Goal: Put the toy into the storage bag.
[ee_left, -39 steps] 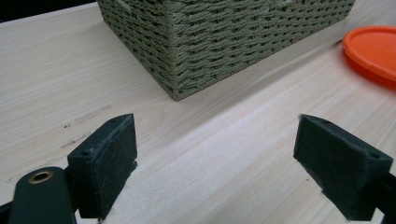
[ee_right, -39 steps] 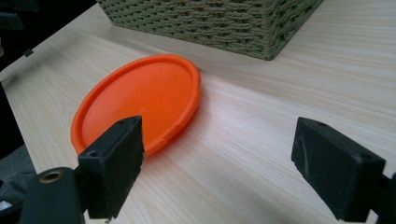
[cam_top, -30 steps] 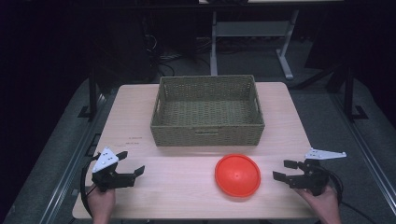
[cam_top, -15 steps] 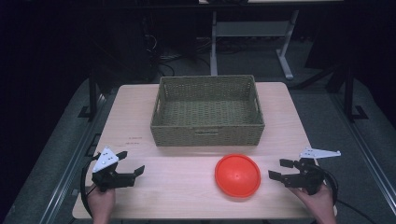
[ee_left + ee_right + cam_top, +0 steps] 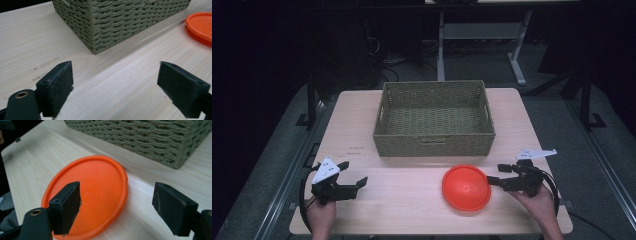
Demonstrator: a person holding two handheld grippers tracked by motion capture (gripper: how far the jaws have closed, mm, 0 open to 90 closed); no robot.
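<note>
Lying upside down on the pale wooden table (image 5: 412,210), just in front of the woven green-grey basket (image 5: 434,120), the round orange plastic lid (image 5: 466,187) awaits pickup. Right gripper (image 5: 493,175) reaches its rim, jaws wide but just been narrowing, nothing gripped; next they must straddle the rim. Left gripper (image 5: 353,178) idles wide.

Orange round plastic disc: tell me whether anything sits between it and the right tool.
Nothing visible does. The right tool stands open beside the orange round plastic disc, its jaws having just closed slightly, one jaw over the rim. Only bare light wooden table lies between them; the green woven basket stands behind.
</note>
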